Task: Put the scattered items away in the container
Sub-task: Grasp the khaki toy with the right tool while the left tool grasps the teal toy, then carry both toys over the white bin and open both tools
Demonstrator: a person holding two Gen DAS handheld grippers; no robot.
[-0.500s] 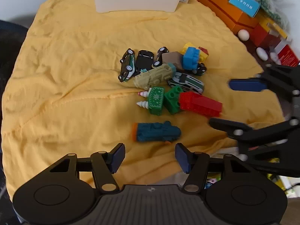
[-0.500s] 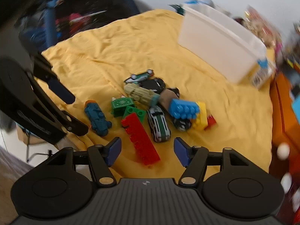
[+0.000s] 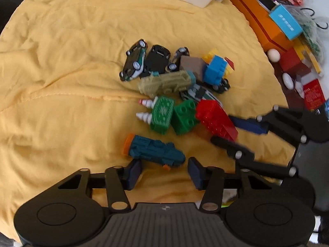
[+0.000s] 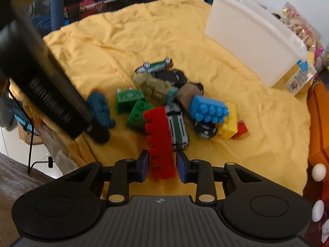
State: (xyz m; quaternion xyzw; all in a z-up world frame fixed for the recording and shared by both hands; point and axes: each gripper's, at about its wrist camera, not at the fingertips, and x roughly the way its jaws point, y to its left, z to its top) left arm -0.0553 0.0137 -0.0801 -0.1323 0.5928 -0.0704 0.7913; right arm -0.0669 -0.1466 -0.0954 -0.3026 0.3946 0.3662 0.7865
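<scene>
A pile of toys lies on the yellow cloth [image 3: 61, 82]: toy cars, a tan train, green pieces, blue and yellow bricks. My left gripper [image 3: 164, 169] is open, its fingers on either side of the near end of the teal toy train [image 3: 154, 150]. My right gripper [image 4: 161, 165] has its fingers around the near end of the long red brick [image 4: 160, 140], close to its sides; it also shows in the left wrist view [image 3: 230, 127] at the red brick [image 3: 213, 117]. The white container [image 4: 250, 39] stands at the far side of the cloth.
Orange boxes [image 3: 259, 20], a light blue box [image 3: 285, 21], white egg-like balls [image 3: 273, 54] and other clutter lie along the right of the cloth. The cloth's near edge drops off to the floor at the left of the right wrist view [image 4: 20, 164].
Both grippers have moved forward to the pile. The left now straddles the teal train; the right has narrowed around the red brick.
</scene>
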